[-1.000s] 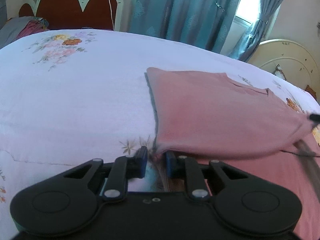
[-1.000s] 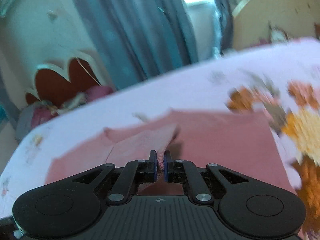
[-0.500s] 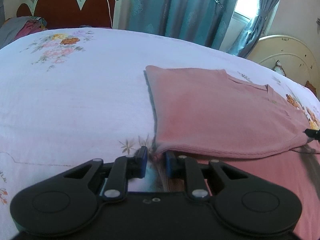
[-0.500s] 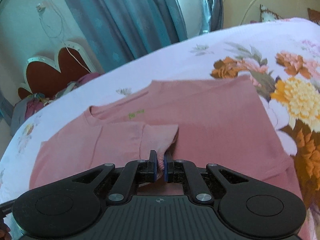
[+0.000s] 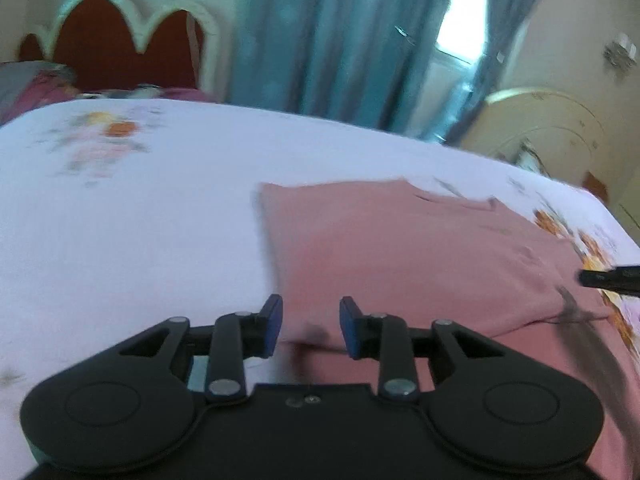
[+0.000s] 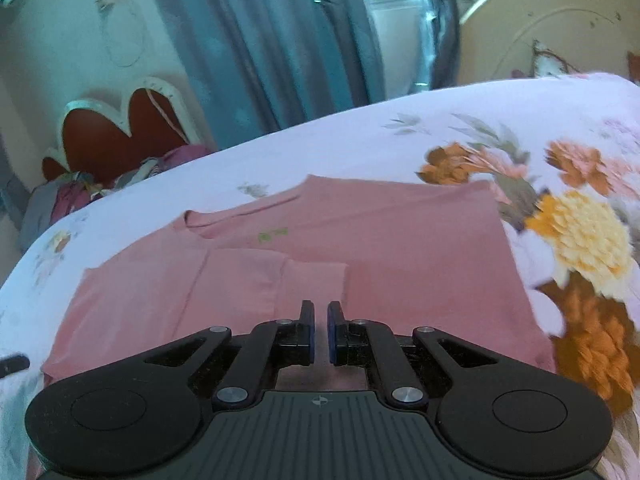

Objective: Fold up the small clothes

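Left wrist: my left gripper point(image 5: 307, 327) has its fingers apart over the folded edge of the pink shirt point(image 5: 400, 264) on the bed point(image 5: 140, 220). Right wrist: my right gripper point(image 6: 319, 329) is nearly closed, empty, behind the sleeve point(image 6: 312, 284). I judge the shirt light and limp; pinch hems or corners.

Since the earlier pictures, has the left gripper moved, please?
Yes: the left gripper has opened and pulled back from the pink shirt; the headboard sits lower.
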Motion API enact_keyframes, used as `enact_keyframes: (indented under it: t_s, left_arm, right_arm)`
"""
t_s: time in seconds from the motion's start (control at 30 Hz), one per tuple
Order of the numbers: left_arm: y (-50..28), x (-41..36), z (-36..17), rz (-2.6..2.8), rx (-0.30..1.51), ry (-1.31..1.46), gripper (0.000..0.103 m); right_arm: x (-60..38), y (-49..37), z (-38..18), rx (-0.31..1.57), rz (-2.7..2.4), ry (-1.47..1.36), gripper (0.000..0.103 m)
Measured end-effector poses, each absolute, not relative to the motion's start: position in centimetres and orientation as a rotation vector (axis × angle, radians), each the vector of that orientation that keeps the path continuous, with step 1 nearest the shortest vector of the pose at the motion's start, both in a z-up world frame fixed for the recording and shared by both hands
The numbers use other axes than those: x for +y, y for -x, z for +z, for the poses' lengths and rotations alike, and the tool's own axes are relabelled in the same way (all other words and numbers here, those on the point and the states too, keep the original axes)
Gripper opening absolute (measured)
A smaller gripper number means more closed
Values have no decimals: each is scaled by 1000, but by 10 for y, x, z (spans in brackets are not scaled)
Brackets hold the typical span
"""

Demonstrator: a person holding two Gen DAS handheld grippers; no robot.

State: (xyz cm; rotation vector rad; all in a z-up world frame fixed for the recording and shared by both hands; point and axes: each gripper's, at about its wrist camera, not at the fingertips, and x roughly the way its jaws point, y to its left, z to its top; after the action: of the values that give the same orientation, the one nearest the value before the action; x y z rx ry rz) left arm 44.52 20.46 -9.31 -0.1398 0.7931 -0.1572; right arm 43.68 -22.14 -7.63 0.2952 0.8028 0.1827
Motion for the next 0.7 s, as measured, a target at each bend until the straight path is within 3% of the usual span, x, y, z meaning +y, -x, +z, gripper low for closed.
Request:
enact_keyframes:
  t_s: [0.2,0.23,0.27,0.3,0.53,0.7]
  left_arm:
    - [-467,183,-120,-190,902,85,35]
    - [-473,185,-117,-202,903,100,45]
    - [-480,185,-115,-208,892,113,62]
    - [-491,182,-114,-212,874,116,68]
    - [-595,179,-129,-218,855,89,66]
    - [-601,185,-122,-214,849,100,68]
  right_arm:
    - [-203,-451,-96,926,161,-210,6]
    - [-204,-452,-90,900,169,-203,6]
    - [-205,-455,-86,875,177,-199,6]
    - [-205,-463,-84,859,179,-199,6]
    - [-203,-543,-99,868,184,-152,6]
    - [-235,-553,-105,890,31,-157,6]
